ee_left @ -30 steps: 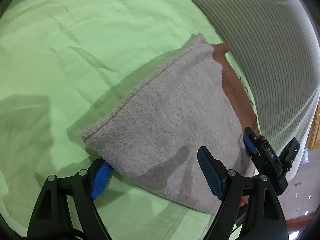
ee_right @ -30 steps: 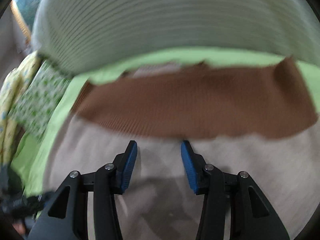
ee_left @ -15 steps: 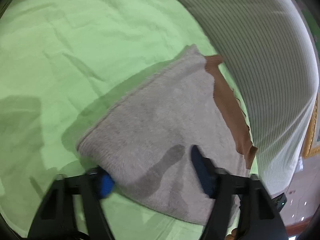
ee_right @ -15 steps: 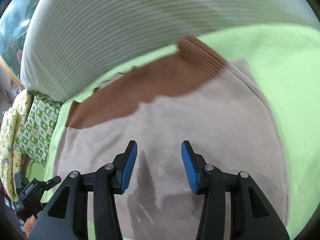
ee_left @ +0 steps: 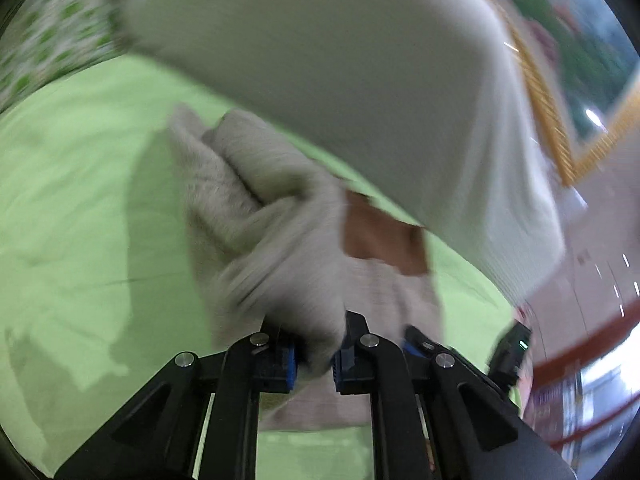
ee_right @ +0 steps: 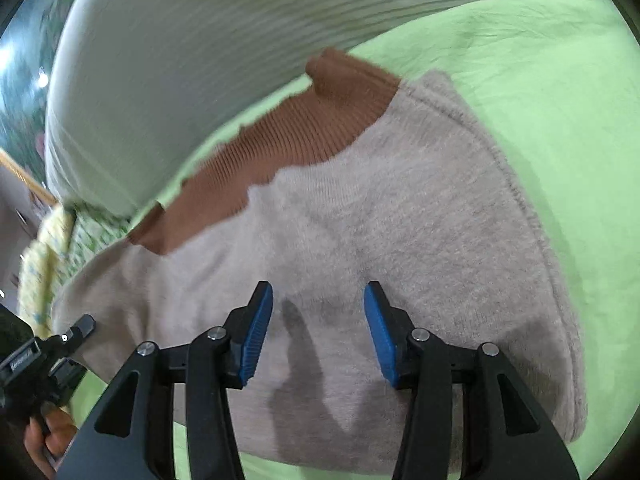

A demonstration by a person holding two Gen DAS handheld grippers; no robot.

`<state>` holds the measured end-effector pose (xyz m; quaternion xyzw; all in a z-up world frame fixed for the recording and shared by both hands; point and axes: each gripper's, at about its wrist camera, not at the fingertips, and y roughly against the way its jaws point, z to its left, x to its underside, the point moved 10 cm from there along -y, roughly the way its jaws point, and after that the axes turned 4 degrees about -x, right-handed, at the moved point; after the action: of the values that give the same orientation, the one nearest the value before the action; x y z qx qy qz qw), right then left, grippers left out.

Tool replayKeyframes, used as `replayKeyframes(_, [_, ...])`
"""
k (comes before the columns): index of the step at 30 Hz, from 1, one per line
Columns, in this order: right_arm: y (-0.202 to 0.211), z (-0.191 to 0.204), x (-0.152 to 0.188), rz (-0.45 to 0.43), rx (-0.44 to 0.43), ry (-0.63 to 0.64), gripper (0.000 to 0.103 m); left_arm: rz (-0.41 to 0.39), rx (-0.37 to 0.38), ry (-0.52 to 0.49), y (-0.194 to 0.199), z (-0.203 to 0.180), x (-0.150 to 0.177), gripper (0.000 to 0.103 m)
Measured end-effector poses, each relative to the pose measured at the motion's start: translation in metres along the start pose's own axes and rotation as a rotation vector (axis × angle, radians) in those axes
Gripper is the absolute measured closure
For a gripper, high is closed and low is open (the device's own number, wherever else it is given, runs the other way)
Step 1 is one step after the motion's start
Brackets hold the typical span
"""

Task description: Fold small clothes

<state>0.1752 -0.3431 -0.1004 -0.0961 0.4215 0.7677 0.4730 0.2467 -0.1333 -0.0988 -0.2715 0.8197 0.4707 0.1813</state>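
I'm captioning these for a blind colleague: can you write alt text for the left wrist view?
The left gripper is shut on a bunched fold of a grey knit garment, lifting it off a green sheet. A brown ribbed band shows behind the fold, under the person's pale striped top. The picture is motion-blurred.

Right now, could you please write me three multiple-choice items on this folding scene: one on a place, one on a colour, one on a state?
1. What does the grey knit garment lie on?
A. green sheet
B. wooden floor
C. metal tray

2. What colour is the ribbed band?
A. blue
B. brown
C. white

3. What is the left gripper doing?
A. hanging open
B. holding a pillow
C. pinching the garment

Answers:
1. A, green cloth surrounds the garment.
2. B, brown ribbing edges the grey.
3. C, grey fabric bunches between its jaws.
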Motion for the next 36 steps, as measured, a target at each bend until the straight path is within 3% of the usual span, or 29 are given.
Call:
replayKeyframes(5, [0.025,-0.005,-0.016,-0.057,-0.041,-0.024,0.05,0.055,0.138,-0.245,-0.024,-0.098,0.024,0.097])
replayKeyframes(6, [0.033,-0.01,-0.021,-0.077,-0.059,-0.048,0.05,0.076,0.193,-0.285,-0.029,-0.118,0.034,0.103])
replayKeyframes(7, [0.039,-0.014,-0.024,-0.087,-0.068,-0.061,0.05,0.107,0.239,-0.331,-0.037,-0.139,0.047,0.101])
replayKeyframes(8, [0.045,-0.02,-0.029,-0.098,-0.075,-0.078,0.05,0.131,0.254,-0.38,-0.046,-0.153,0.06,0.101])
replayKeyframes(11, [0.052,-0.032,-0.036,-0.098,-0.061,-0.088,0.05,0.191,0.194,-0.491,-0.072,-0.168,0.095,0.101])
replayKeyframes(14, [0.052,-0.031,-0.042,-0.081,-0.062,-0.066,0.05,0.195,0.14,-0.47,-0.071,-0.153,0.101,0.092])
replayKeyframes(17, [0.048,-0.016,-0.045,-0.063,-0.094,-0.015,0.041,0.143,0.049,-0.468,-0.044,-0.12,0.098,0.072])
replayKeyframes(19, [0.041,-0.002,-0.046,-0.051,-0.123,0.018,0.032,0.099,-0.046,-0.455,-0.027,-0.089,0.095,0.04])
replayKeyframes(22, [0.02,0.028,-0.044,0.002,-0.174,0.088,0.026,0.036,-0.212,-0.419,-0.01,-0.045,0.088,0.02])
replayKeyframes(28, [-0.045,0.079,-0.038,0.187,-0.212,0.236,0.021,0.089,-0.351,-0.39,-0.033,0.001,0.092,0.02])
replayKeyframes(36, [-0.11,0.118,-0.031,0.373,-0.294,0.305,0.017,0.151,-0.38,-0.347,-0.055,0.029,0.104,0.021])
